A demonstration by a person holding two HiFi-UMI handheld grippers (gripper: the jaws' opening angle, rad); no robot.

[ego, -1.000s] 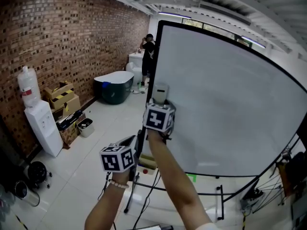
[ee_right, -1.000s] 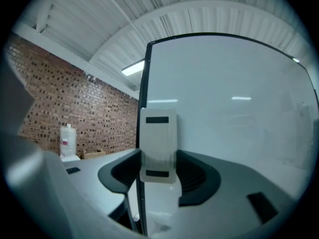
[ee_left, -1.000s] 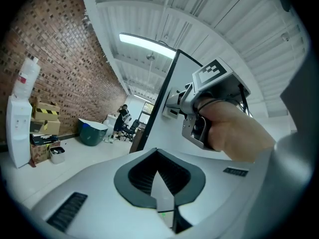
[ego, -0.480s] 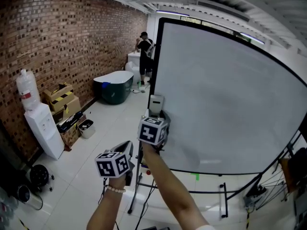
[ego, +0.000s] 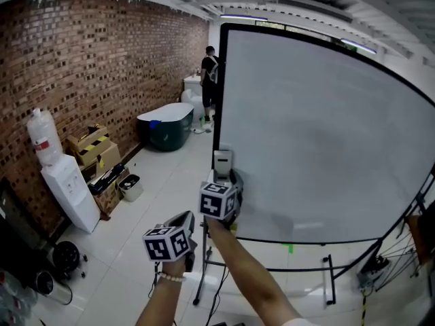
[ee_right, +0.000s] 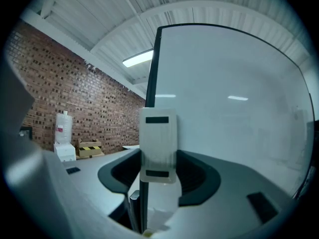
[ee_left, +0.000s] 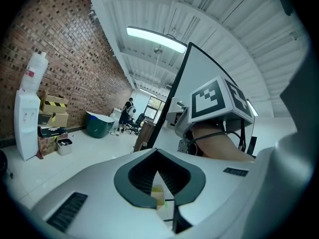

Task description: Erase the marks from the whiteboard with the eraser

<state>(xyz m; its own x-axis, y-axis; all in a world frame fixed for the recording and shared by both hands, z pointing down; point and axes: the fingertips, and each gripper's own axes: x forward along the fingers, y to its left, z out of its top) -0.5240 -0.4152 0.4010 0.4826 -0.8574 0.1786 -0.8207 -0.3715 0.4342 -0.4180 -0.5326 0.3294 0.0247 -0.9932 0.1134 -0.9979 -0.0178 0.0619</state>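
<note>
So it's a big whiteboard (ego: 319, 134) on a stand, black frame. Its face is plain pale grey-white, with a couple of ceiling lights reflected in it. Left of the whiteboard is a white tiled floor (ego: 156, 182) running to a brick wall (ego: 88, 66), with a water dispenser (ego: 68, 189) and cardboard boxes (ego: 95, 148) along it. Past the whiteboard's far edge there's a dark green tub (ego: 165, 124) and a person (ego: 211, 73).

The eraser (ee_right: 158, 138) is a pale, upright rectangular block with a dark strip near the top and another lower down. It sits right over the whiteboard's left frame edge, lower-left area. The right gripper (ee_right: 159, 159) has its fingers pinching the eraser from both sides. The left gripper (ee_left: 158, 153) hangs below the whiteboard's bottom-left corner, fingers pressed together on nothing.
</note>
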